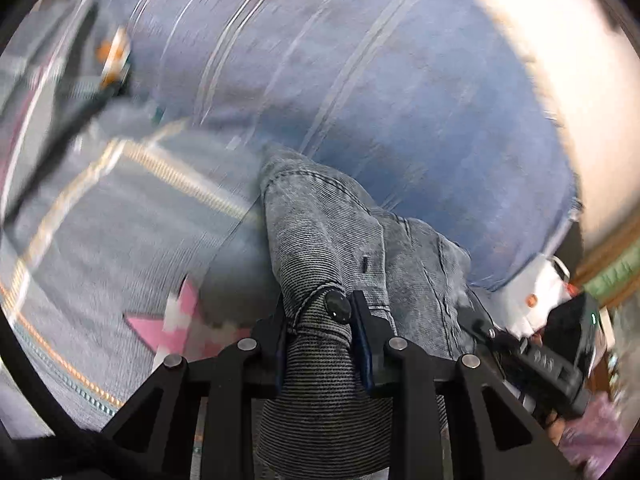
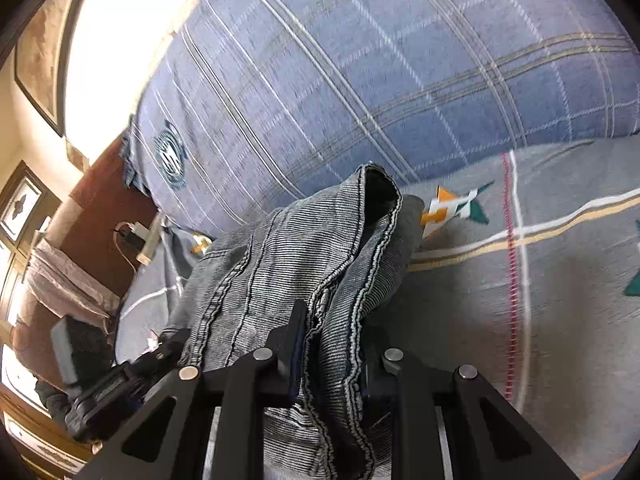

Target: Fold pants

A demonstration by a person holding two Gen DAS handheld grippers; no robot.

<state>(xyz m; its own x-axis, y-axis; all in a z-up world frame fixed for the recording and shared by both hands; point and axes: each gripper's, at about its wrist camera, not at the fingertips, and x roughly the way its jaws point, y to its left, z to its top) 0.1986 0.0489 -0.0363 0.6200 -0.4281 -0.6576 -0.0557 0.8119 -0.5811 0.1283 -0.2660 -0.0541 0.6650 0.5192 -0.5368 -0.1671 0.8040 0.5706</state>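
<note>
Left gripper [image 1: 320, 312] pinches pants [image 1: 320, 232] at button; right gripper [image 2: 332, 344] pinches seam edge. Both lift waist off bed [image 2: 360, 80], likely to align halves; cloth bunches toward 12.

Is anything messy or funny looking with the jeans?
Yes, a bit. The jeans are bunched and crumpled instead of lying flat, with an end gaping open. The left gripper and right gripper each pinch a wad of them above the blue checked blanket. Nothing looks torn or spilled.
</note>
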